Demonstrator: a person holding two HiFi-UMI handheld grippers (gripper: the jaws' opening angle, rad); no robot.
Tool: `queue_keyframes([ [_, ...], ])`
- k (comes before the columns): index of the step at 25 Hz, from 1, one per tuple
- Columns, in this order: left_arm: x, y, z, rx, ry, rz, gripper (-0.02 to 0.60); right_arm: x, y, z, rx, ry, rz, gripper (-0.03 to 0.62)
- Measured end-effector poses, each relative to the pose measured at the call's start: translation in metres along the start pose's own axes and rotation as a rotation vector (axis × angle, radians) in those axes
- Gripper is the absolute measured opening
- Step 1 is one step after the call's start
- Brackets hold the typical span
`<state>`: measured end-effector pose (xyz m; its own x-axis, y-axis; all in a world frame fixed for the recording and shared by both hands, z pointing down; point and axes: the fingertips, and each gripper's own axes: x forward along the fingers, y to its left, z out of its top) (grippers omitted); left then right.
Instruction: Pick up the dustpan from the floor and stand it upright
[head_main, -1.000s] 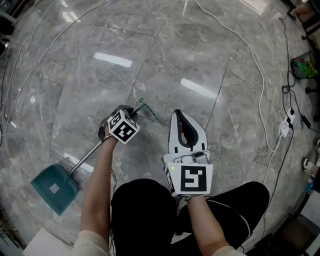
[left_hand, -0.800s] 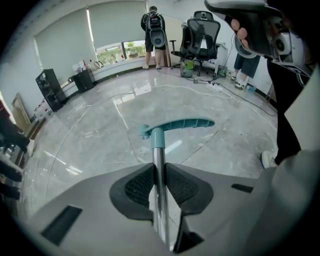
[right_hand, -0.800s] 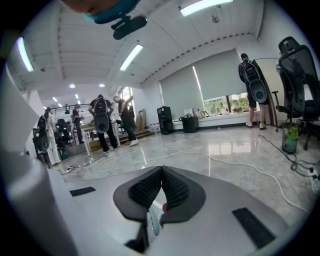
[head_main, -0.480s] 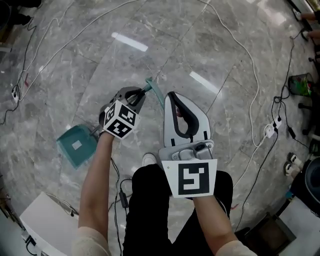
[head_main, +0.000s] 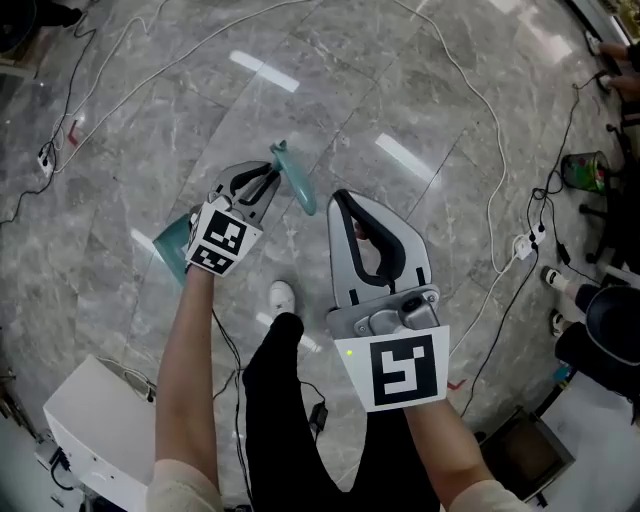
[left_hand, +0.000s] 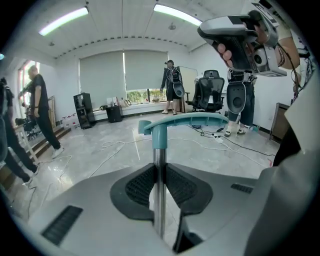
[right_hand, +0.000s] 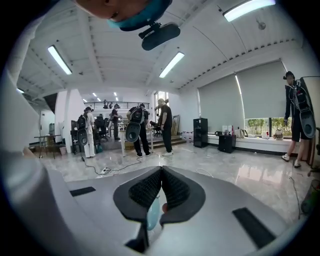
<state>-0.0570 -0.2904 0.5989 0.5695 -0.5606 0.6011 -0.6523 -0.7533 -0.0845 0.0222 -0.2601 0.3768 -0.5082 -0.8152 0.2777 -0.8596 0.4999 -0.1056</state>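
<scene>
Left hand-held gripper (left_hand: 159, 169) clamps the dustpan pole (left_hand: 159, 156), centre frame; right hand-held gripper (right_hand: 161, 171) clenched, empty. Set the pan (head_main: 172, 248) flat on the floor (head_main: 420, 90) before releasing.

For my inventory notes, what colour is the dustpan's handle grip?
The handle grip is teal, on a silver pole; clearest in the left gripper view.

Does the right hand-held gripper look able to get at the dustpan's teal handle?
Probably yes. The handle juts past the left hand-held gripper clamping the pole, and nothing stands between it and the right hand-held gripper, whose shut jaws would need opening first.
</scene>
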Motion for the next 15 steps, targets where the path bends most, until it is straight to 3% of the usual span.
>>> queue_keyframes([
  [5, -0.081, 0.03, -0.01, -0.046, -0.119, 0.014, 0.078, 0.013, 0.086, 0.024, 0.005, -0.007, -0.024, 0.017],
  [10, -0.168, 0.049, -0.031, -0.073, -0.278, 0.047, 0.078, 0.015, 0.177, 0.026, 0.074, -0.014, -0.116, 0.017],
  [15, -0.229, 0.054, -0.05, -0.07, -0.391, 0.081, 0.079, 0.006, 0.252, 0.024, 0.033, 0.002, -0.103, 0.017],
])
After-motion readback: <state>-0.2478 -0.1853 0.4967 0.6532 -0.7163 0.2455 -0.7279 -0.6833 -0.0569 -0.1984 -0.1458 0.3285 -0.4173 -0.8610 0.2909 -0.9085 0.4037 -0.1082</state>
